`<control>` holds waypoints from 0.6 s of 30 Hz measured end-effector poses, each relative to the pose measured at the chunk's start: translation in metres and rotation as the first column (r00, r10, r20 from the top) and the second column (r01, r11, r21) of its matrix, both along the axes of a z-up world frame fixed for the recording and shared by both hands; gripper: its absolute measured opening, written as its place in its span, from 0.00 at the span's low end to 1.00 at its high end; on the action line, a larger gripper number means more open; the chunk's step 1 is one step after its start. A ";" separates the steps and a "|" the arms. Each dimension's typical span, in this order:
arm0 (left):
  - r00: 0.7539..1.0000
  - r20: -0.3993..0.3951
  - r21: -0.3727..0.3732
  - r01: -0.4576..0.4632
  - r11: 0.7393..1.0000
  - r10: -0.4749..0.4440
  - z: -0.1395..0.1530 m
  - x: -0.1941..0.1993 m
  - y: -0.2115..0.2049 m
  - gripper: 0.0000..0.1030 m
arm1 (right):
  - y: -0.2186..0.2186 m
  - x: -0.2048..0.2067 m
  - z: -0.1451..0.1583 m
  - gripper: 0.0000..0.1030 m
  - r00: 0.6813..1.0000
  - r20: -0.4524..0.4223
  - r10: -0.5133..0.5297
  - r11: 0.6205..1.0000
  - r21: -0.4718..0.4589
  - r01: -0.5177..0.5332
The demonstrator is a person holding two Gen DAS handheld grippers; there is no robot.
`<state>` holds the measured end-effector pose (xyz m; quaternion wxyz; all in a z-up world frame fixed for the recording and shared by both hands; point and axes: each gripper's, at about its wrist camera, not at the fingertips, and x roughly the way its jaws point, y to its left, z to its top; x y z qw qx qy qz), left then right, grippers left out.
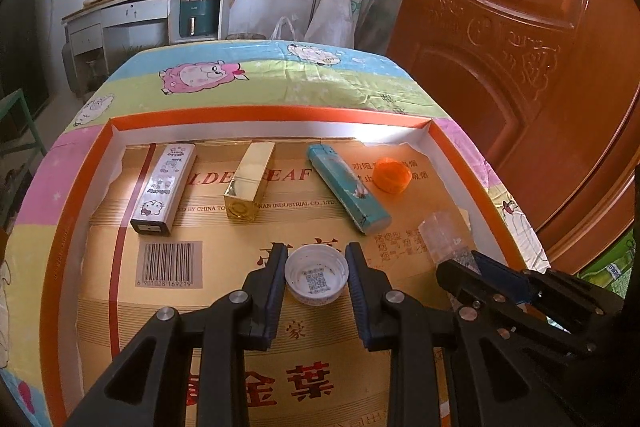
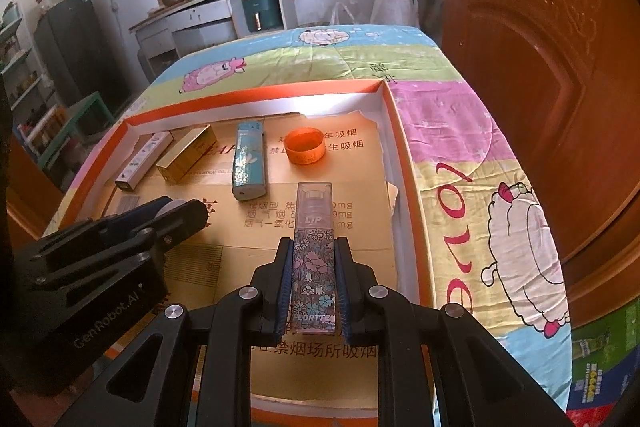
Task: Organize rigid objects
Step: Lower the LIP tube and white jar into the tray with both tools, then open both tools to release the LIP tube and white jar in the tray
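My left gripper is shut on a white bottle cap, open side up, low over the cardboard floor of the orange-rimmed tray. My right gripper is shut on a clear-topped floral lip tube, which points forward over the tray's right half. In the left wrist view the right gripper and the tube appear at the right. Along the tray's far side lie a white cartoon-cat box, a gold box, a teal lighter and an orange cap.
The tray rests on a table under a cartoon sheep cloth. A brown wooden door stands close on the right. A kitchen counter with a stove is far behind.
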<state>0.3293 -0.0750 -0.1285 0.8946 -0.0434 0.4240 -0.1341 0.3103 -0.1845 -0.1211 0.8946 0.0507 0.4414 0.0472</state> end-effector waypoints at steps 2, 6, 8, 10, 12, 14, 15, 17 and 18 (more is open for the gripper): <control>1.000 -0.008 0.001 0.000 1.000 0.000 -0.001 0.001 0.000 0.29 | 0.000 0.000 -0.001 0.20 1.000 -0.001 0.001 1.000 -0.006 -0.001; 1.000 -0.019 0.005 0.003 1.000 -0.003 -0.002 0.003 -0.001 0.29 | 0.002 0.001 -0.001 0.20 1.000 -0.003 0.004 1.000 -0.017 -0.004; 1.000 -0.021 0.006 0.003 1.000 -0.002 -0.002 0.004 -0.002 0.29 | 0.002 0.001 -0.001 0.20 1.000 -0.003 0.005 1.000 -0.021 -0.005; 1.000 -0.023 0.006 0.004 1.000 -0.003 -0.002 0.005 -0.002 0.29 | 0.002 0.001 -0.001 0.20 1.000 -0.004 0.006 1.000 -0.021 -0.006; 1.000 -0.024 0.002 0.005 1.000 -0.005 -0.003 0.006 -0.002 0.29 | 0.002 0.002 -0.001 0.21 1.000 -0.003 0.007 1.000 -0.019 -0.007; 1.000 -0.023 0.003 0.005 1.000 -0.005 -0.003 0.006 -0.002 0.29 | 0.002 0.002 -0.001 0.21 1.000 0.000 0.007 1.000 -0.012 -0.007; 1.000 -0.022 0.004 0.004 1.000 -0.004 -0.003 0.006 -0.002 0.30 | 0.001 0.001 -0.001 0.21 1.000 0.002 0.007 1.000 -0.010 -0.007; 1.000 -0.022 0.003 0.002 1.000 -0.002 -0.002 0.005 -0.002 0.32 | 0.001 0.001 0.000 0.23 1.000 0.005 0.008 1.000 -0.006 -0.008; 1.000 -0.021 0.003 0.000 1.000 0.000 -0.002 0.005 -0.002 0.37 | 0.001 0.001 0.001 0.24 1.000 0.008 0.009 1.000 -0.006 -0.009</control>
